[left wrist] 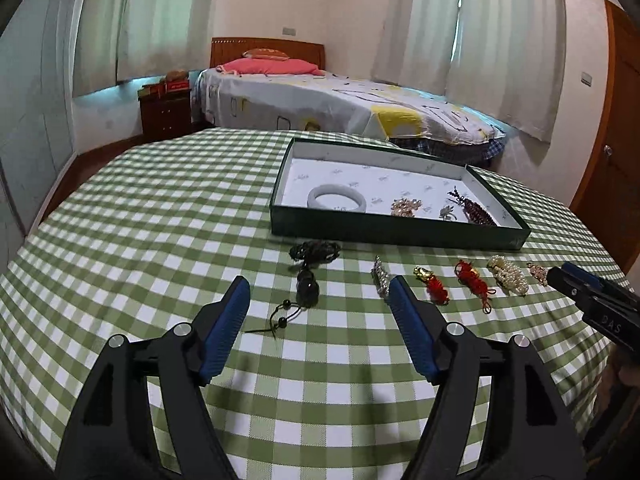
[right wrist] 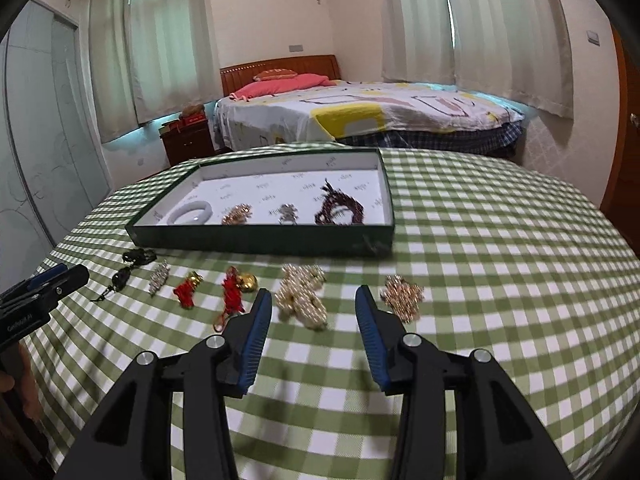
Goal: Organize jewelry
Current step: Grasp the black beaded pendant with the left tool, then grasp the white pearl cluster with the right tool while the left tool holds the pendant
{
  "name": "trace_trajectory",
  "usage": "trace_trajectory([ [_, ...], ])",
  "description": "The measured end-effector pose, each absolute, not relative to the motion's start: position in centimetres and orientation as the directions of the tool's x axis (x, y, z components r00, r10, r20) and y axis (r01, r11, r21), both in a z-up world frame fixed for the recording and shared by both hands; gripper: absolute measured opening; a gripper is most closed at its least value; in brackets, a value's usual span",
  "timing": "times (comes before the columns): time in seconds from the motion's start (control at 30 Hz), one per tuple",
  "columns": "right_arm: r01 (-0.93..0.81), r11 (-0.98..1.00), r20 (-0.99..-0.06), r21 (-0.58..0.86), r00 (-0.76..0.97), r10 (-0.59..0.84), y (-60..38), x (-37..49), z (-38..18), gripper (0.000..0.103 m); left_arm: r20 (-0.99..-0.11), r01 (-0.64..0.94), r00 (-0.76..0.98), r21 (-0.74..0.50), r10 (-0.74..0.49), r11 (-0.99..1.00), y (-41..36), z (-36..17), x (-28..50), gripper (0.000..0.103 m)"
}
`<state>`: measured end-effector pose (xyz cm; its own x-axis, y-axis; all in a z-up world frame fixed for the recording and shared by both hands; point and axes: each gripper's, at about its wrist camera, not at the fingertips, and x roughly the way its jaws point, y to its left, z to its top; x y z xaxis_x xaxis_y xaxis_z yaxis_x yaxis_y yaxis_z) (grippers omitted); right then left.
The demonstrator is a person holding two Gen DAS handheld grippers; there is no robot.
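i'm bringing my left gripper (left wrist: 318, 300), jaws wide and empty, over the black bead necklace (left wrist: 310, 264), and my right gripper (right wrist: 314, 304), half-spread and empty, toward the pearl piece (right wrist: 302, 296). both are lying on the checked cloth before the green tray (right wrist: 256, 236). next, i judge: lowering, straddling, pinching.
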<state>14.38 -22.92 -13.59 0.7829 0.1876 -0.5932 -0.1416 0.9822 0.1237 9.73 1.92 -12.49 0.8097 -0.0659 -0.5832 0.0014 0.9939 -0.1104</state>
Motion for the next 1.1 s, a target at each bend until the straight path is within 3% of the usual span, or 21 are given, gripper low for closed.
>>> trace_trajectory([
  [0.3, -0.15, 0.98, -0.597, 0.128, 0.778, 0.196, -22.9, 14.3, -14.2, 0.044, -0.61, -0.017, 0.791, -0.102, -0.049, 0.995, 2.2, -13.3, 12.0, 0.07],
  [0.43, -0.15, 0.98, -0.604, 0.132, 0.772, 0.2, -22.9, 14.7, -14.3, 0.044, -0.649, -0.012, 0.759, -0.093, -0.051, 0.996, 2.0, -14.1, 13.9, 0.059],
  [0.7, -0.153, 0.979, -0.619, 0.135, 0.758, 0.204, -22.7, 15.6, -14.3, 0.044, -0.712, 0.003, 0.698, -0.107, -0.079, 0.994, 1.9, -15.4, 16.5, 0.056],
  [0.93, -0.166, 0.977, -0.635, 0.134, 0.743, 0.213, -22.1, 16.3, -14.4, 0.044, -0.727, 0.019, 0.68, -0.114, -0.096, 0.993, 2.1, -15.9, 16.8, 0.02],
  [1.1, -0.179, 0.975, -0.662, 0.13, 0.716, 0.22, -21.4, 17.3, -14.8, 0.044, -0.721, 0.024, 0.683, -0.14, -0.118, 0.99, 2.4, -15.9, 16.8, 0.017],
])
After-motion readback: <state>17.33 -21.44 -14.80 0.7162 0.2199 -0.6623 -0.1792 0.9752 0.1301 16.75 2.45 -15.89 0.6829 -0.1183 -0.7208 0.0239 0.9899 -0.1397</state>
